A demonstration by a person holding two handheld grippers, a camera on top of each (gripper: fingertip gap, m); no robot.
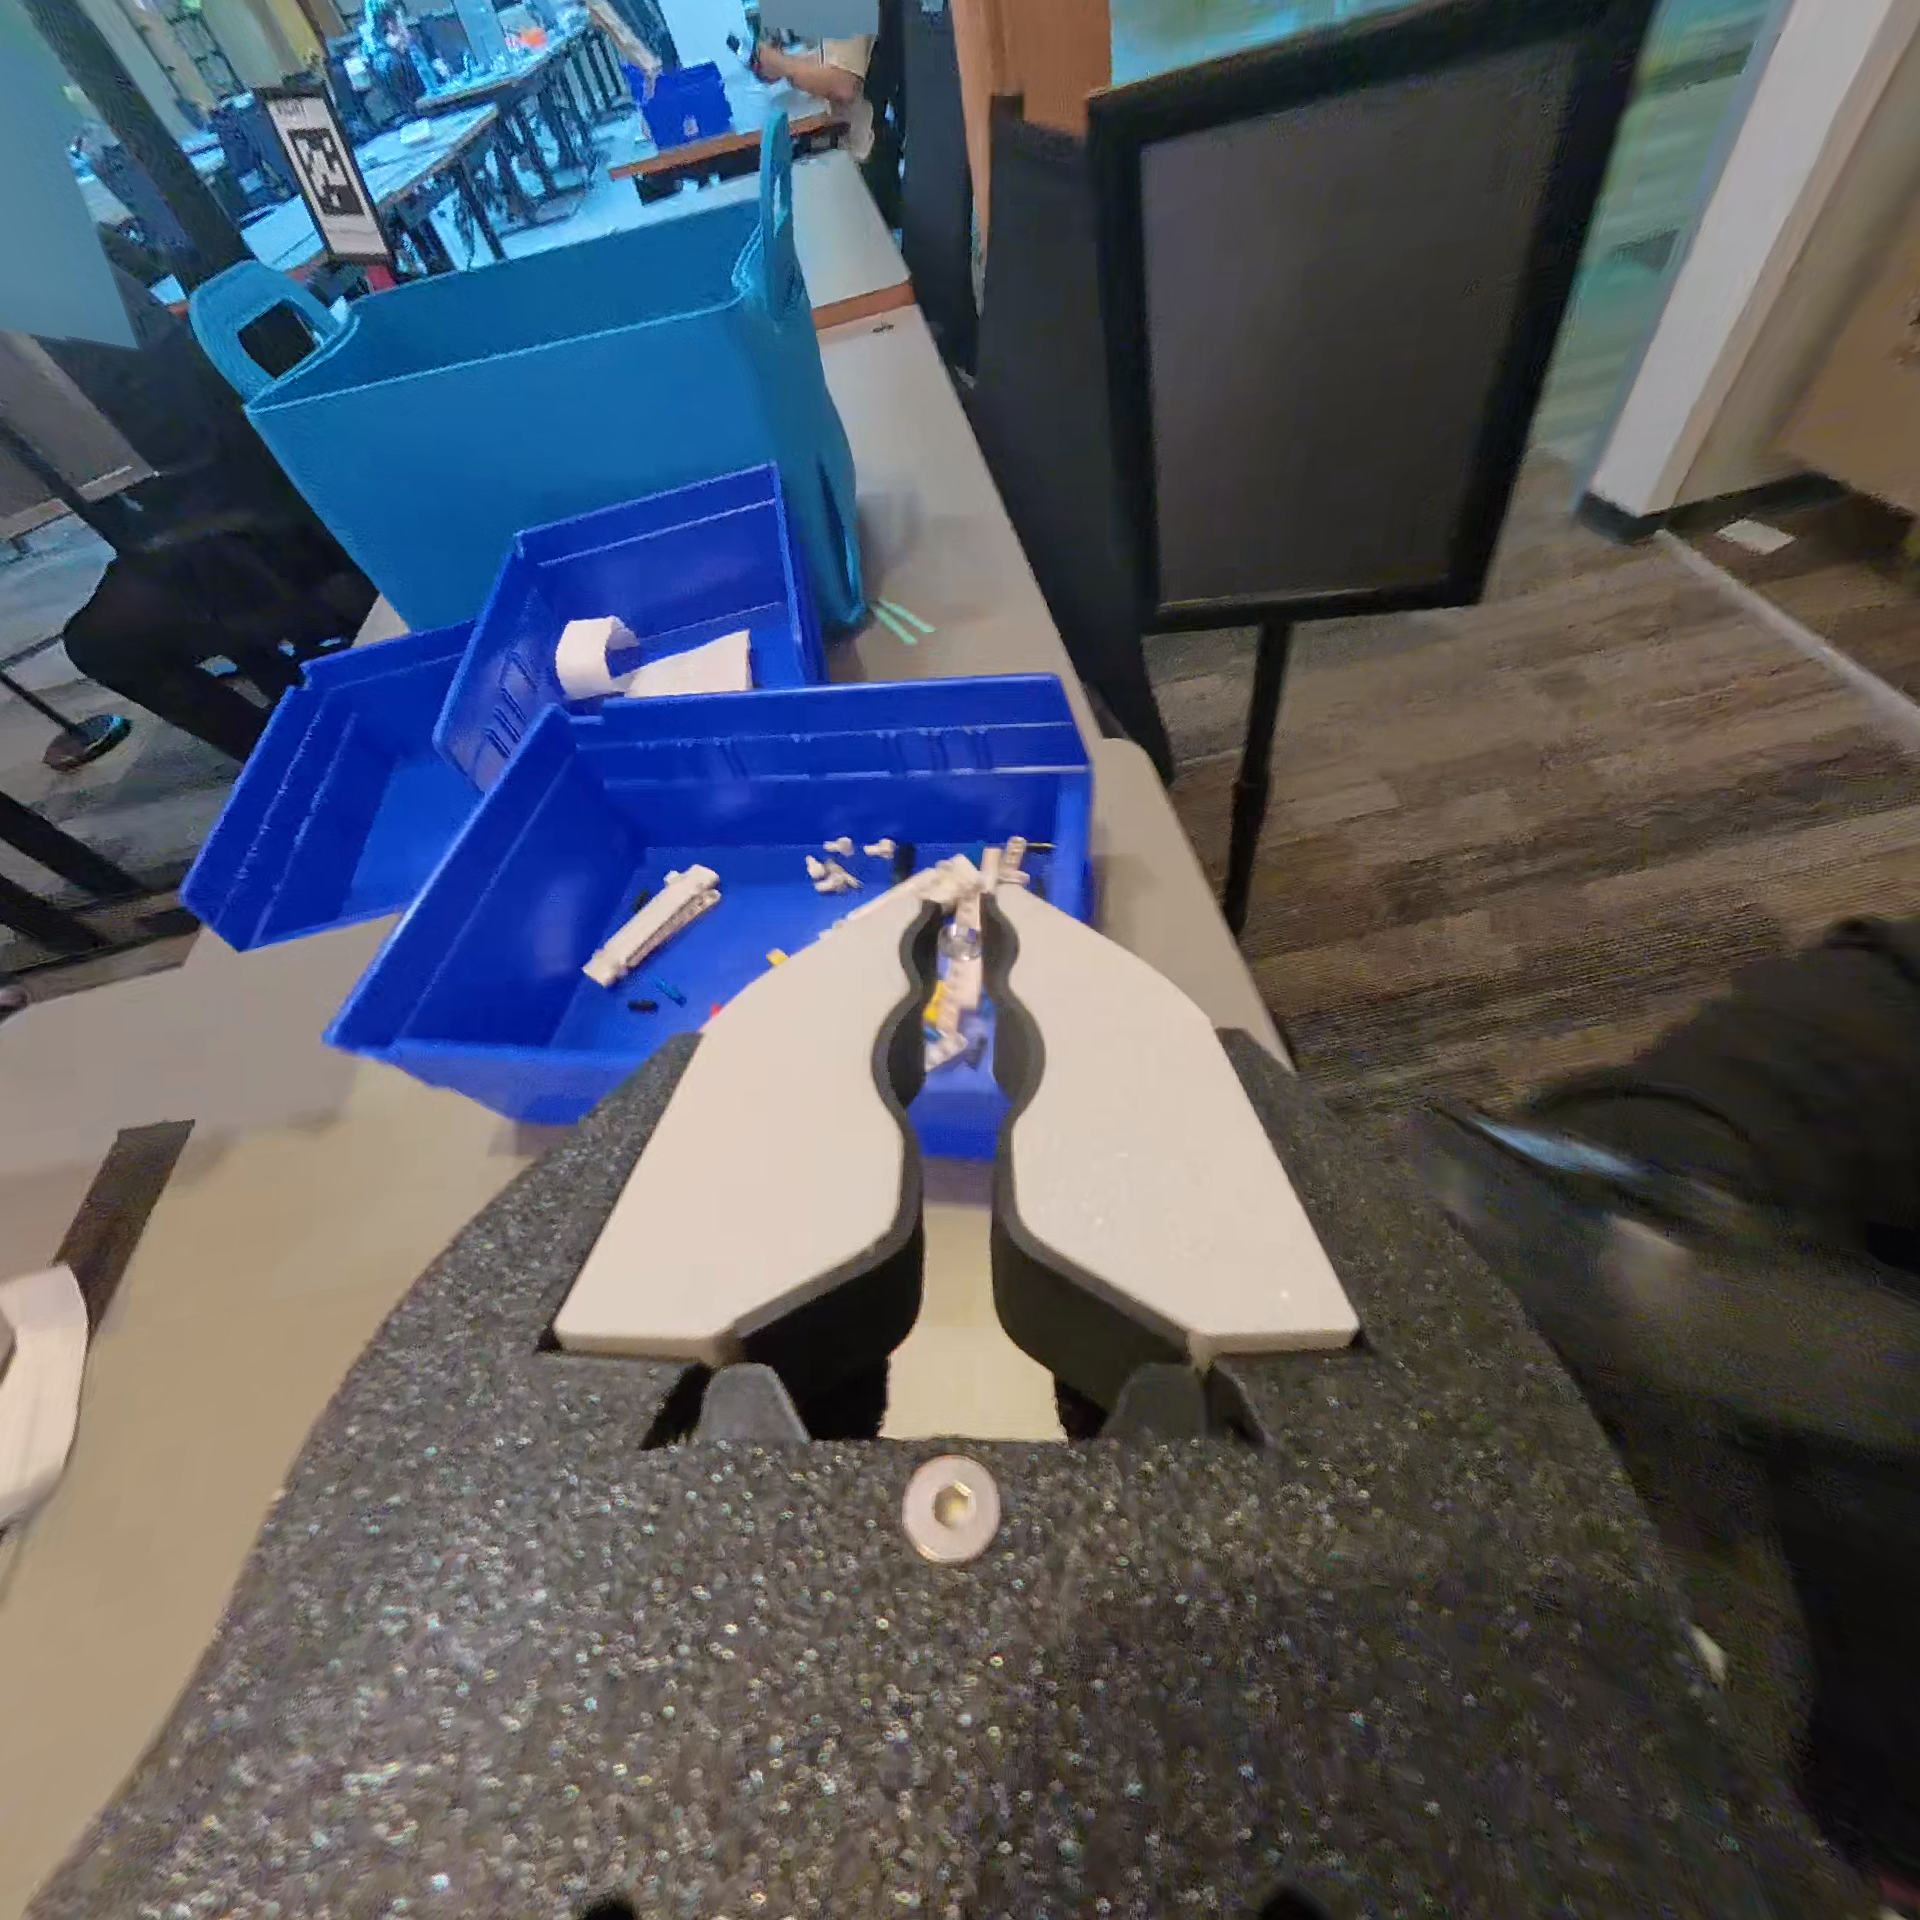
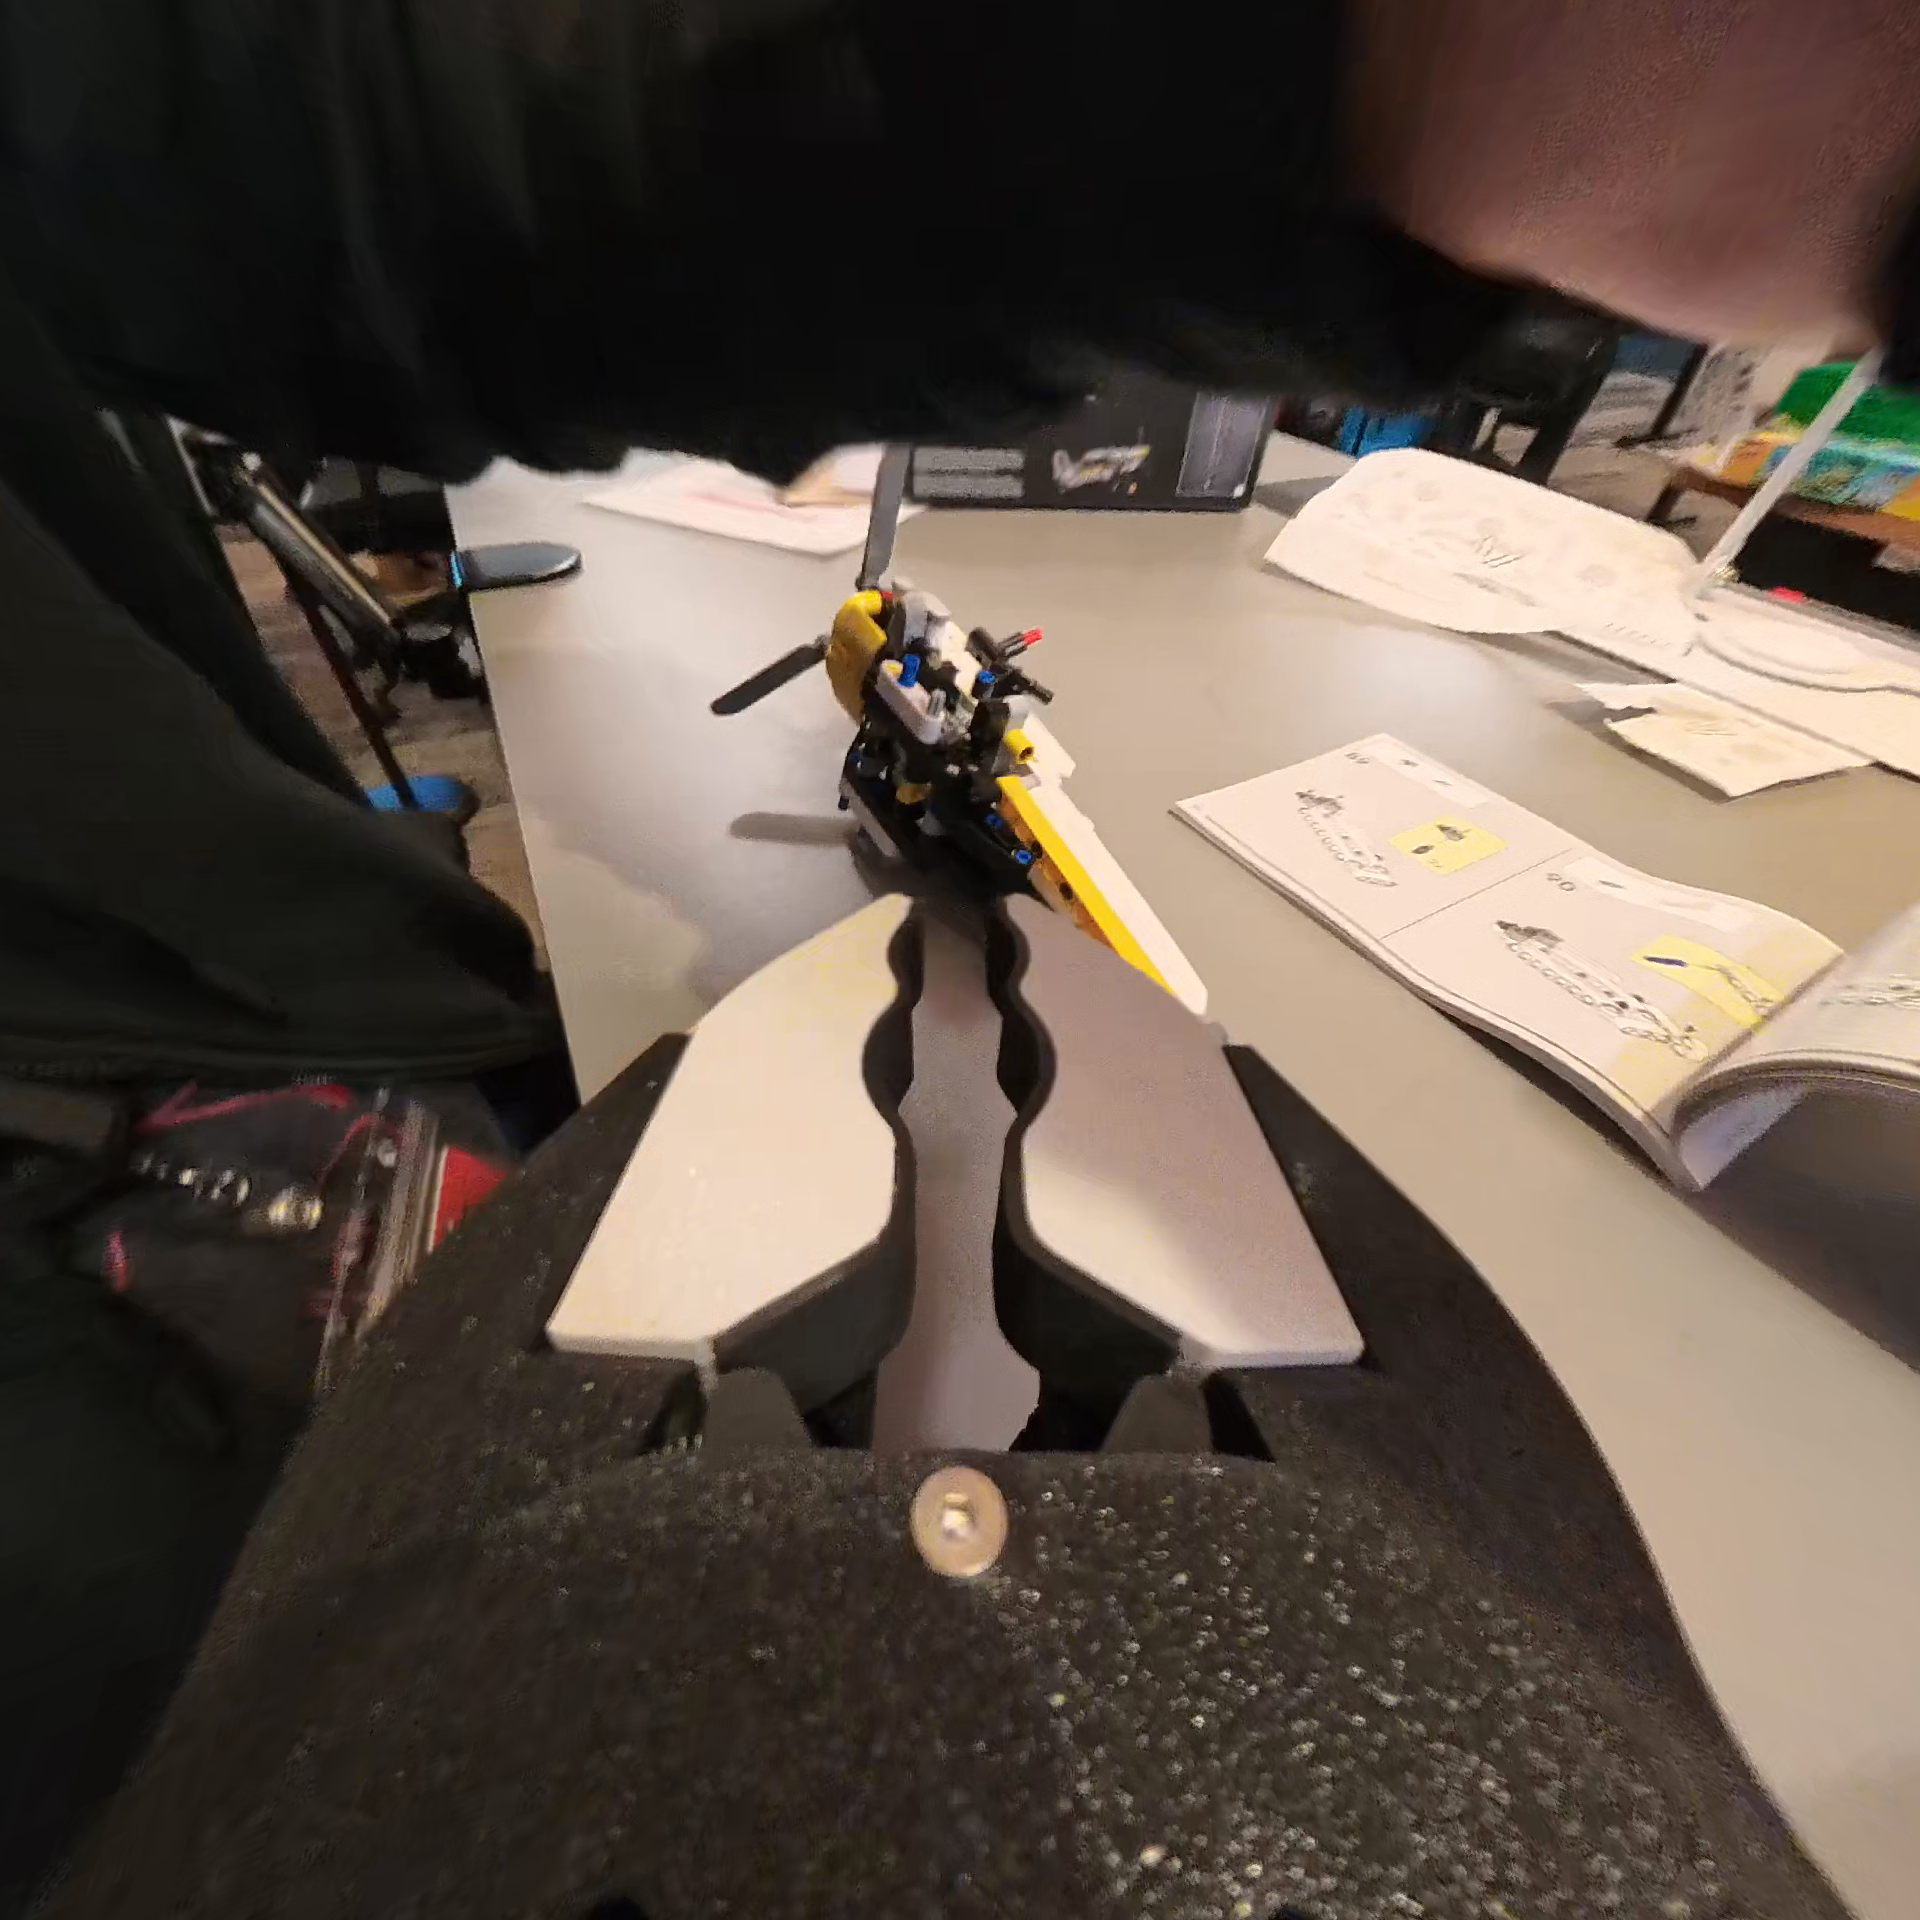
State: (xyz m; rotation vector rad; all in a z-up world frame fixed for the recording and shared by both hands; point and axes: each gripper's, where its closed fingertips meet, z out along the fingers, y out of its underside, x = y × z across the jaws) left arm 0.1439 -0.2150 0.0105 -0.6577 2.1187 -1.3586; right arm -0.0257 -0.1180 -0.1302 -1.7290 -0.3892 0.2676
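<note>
Toy-brick assembly [image 1: 961, 971], small and mostly white with a clear round part and a yellow bit, sits lengthwise in the slot of the left gripper [image 1: 961, 909]. The jaws are almost closed, and their tips pinch the assembly's upper end. The gripper hangs over the right end of a blue bin [image 1: 831, 707] on a grey counter [image 1: 260, 1247]. On the bin floor lie a long white beam [image 1: 655, 925] to the left and a few small white connectors [image 1: 831, 868] near the back wall. Behind this bin stand two more blue bins [image 1: 343, 790], then a tall teal tub [image 1: 540, 416]. A black framed sign stand [image 1: 1320, 332] rises from the floor to the right. The right gripper [image 2: 961, 920] has its jaws a narrow slit apart with only bare counter showing between them, so it holds nothing. Its tips stop just short of a yellow, black and white brick aircraft model [image 2: 935, 748] with a dark propeller, standing on the counter. An open instruction booklet [image 2: 1507, 914] lies to the right, loose papers [image 2: 1475, 551] and a dark box [image 2: 1091, 457] farther back. A dark sleeve [image 2: 623, 208] fills the top and left.
</note>
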